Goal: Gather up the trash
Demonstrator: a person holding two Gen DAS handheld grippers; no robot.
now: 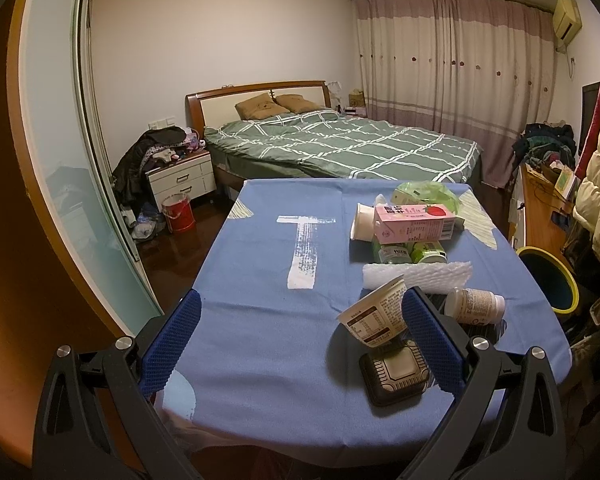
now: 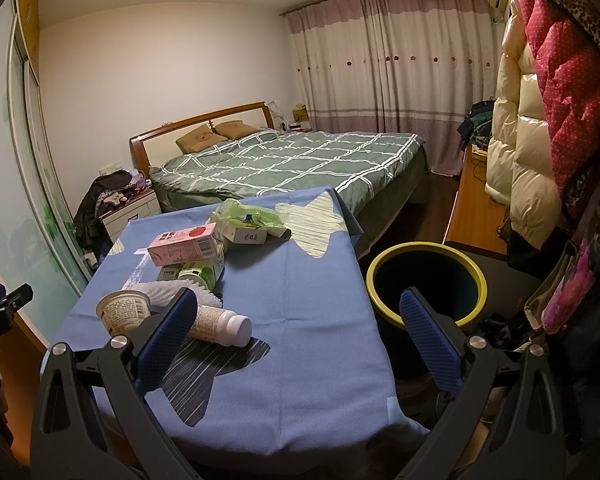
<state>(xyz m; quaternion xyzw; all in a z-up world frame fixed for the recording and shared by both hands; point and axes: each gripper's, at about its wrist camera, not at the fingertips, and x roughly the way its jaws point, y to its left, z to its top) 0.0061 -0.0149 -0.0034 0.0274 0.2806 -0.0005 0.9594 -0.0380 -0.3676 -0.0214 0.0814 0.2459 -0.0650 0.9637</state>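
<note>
Trash lies on a table with a blue cloth [image 1: 260,320]. A tipped yogurt cup [image 1: 374,316] leans over a black tray [image 1: 396,374], with a white bottle [image 1: 474,306] beside them. Behind are white foam wrap [image 1: 416,276], green cans [image 1: 412,252], a pink carton [image 1: 414,222], a paper cup [image 1: 362,222] and a green bag [image 1: 424,194]. My left gripper [image 1: 304,344] is open, its right finger touching or just beside the yogurt cup. My right gripper [image 2: 300,336] is open over the table's right edge, holding nothing; the bottle [image 2: 220,324] lies by its left finger, the yellow-rimmed bin [image 2: 380,264] behind its right finger.
A bed with a green checked cover [image 2: 292,160] stands behind the table. Left are a sliding glass door [image 1: 60,160], a nightstand [image 1: 180,180] and a red bucket [image 1: 178,214]. Hanging coats [image 2: 540,120] and a wooden desk [image 2: 476,216] crowd the right side near the bin.
</note>
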